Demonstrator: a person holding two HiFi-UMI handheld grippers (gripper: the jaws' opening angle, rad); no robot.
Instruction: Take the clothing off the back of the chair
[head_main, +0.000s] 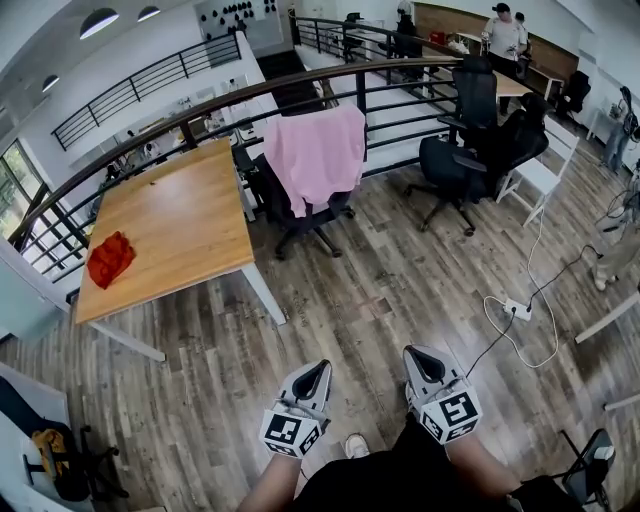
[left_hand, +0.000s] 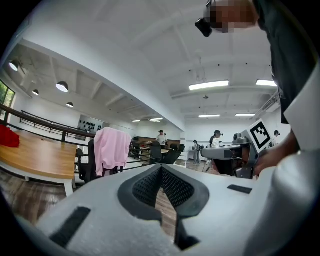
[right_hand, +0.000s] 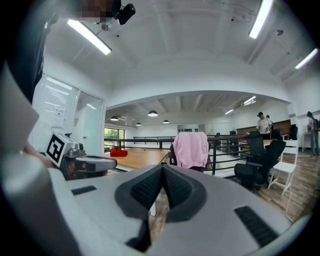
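Clothing (head_main: 315, 150), a pink top, hangs draped over the back of a black chair (head_main: 300, 215). That chair stands at the end of the wooden table (head_main: 170, 225), close to the railing (head_main: 400, 75). Both tools are well apart from it, low in the head view, with open floor (head_main: 350, 300) in between. The left gripper (head_main: 318, 368) has its jaws pressed together with nothing in them. The right gripper (head_main: 420, 355) is the same, closed and empty.

The first likely slip is arriving at the top with the jaws closed like this. They would only nudge the fabric, perhaps pushing it off the far side toward the railing.

The chair looks like an office chair on a wheeled base, so a tug straight back may roll or spin it rather than free the top. Lifting up and over the backrest seems safer.

From this far off I cannot tell whether the sleeves or the neck are caught behind the backrest. If they are, a hard pull could snag the fabric or drag the chair into the table.

A pinch on one thin fold might let the rest slide to the floor.

A power strip (head_main: 517, 310) lies wired across the boards to the right, a trip risk if the walk drifts that way.
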